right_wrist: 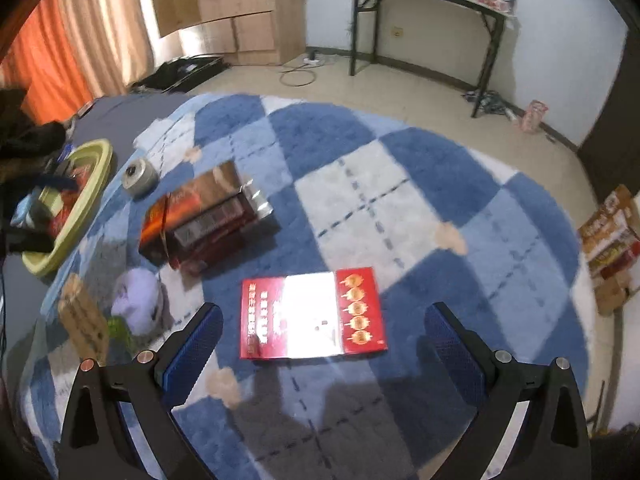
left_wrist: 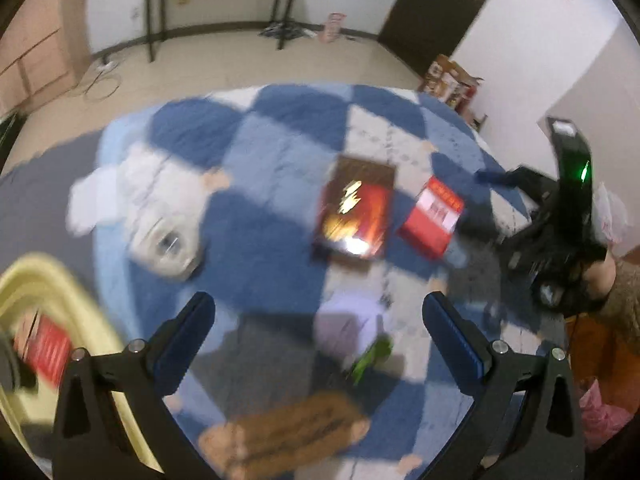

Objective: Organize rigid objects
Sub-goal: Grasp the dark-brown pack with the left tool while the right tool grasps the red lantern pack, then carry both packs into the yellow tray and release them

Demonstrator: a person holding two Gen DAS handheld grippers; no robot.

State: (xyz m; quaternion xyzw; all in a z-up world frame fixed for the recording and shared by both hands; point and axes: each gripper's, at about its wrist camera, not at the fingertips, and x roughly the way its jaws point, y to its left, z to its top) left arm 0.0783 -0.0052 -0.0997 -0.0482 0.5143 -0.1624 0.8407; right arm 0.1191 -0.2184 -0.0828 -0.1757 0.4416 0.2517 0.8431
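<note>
Both of my hand-held grippers have their jaws spread wide with nothing between them. The right hand-held gripper [right_wrist: 322, 354] hangs right over the red flat box [right_wrist: 313, 314], which lies on the blue checkered rug [right_wrist: 460, 184] just ahead of the fingertips, its long axis running across the gap from one finger to the other. So my right hand is clearly the nearer one; I'd guess I need to roll the wrist or grab it across the short side. The left hand-held gripper [left_wrist: 319, 342] sits further back.

Count from the right view: one red flat box, one dark glossy box [right_wrist: 200, 220] ahead-left, one round tin [right_wrist: 139, 178], one yellow-green basin [right_wrist: 96, 184] far left.
</note>
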